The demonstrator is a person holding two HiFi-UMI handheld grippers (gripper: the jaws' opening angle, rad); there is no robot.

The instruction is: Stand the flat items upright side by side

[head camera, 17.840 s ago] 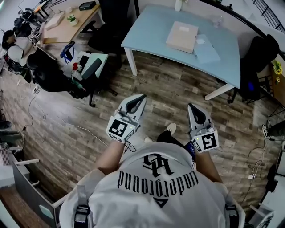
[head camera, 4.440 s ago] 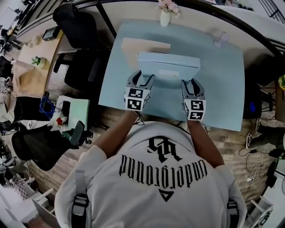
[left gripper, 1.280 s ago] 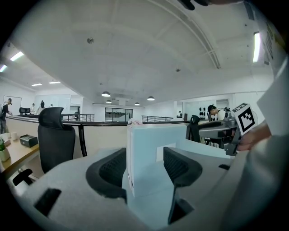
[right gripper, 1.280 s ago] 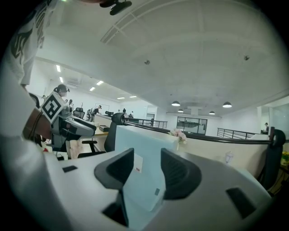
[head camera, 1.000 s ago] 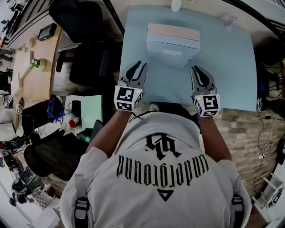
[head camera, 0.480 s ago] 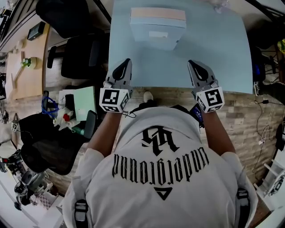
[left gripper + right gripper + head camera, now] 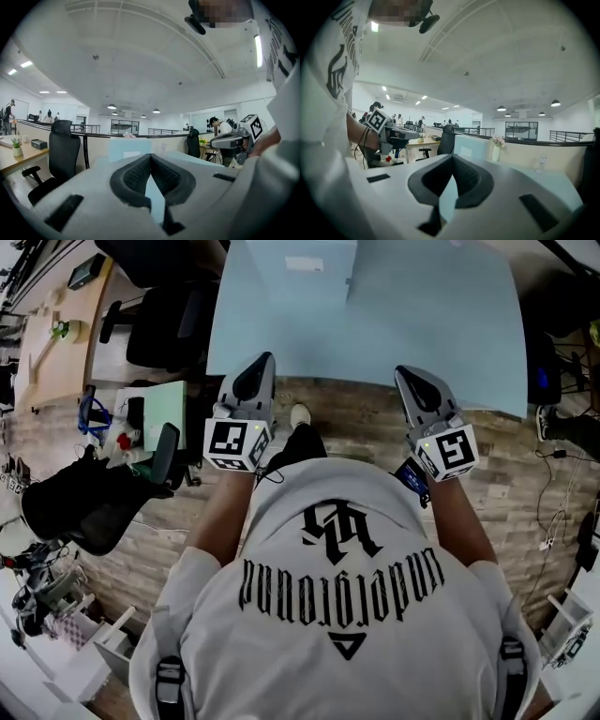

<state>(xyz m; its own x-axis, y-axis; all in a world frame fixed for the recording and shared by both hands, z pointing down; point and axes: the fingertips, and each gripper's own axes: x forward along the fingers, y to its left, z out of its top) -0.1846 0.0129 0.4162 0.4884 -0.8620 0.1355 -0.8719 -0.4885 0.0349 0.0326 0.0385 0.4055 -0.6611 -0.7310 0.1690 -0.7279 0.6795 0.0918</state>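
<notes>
The left gripper (image 7: 266, 360) and the right gripper (image 7: 401, 372) are held level in the middle of the head view, well apart from each other, above the wooden floor (image 7: 356, 427) and just short of the near edge of the pale blue table (image 7: 441, 324). In each gripper's own view the two dark pads are seen pressed together at their tips, with nothing held between them. The pale blue flat item (image 7: 302, 261) is found at the top edge of the head view, on the far part of the table and well apart from both grippers. In the left gripper view it is seen standing upright beyond the closed jaws, with a white label on its face. Whether a second flat item stands behind it cannot be told. A vase of flowers (image 7: 495, 149) is seen on the table to the right of centre in the right gripper view. A black office chair (image 7: 164, 310) is placed beside the table at the upper left of the head view.
</notes>
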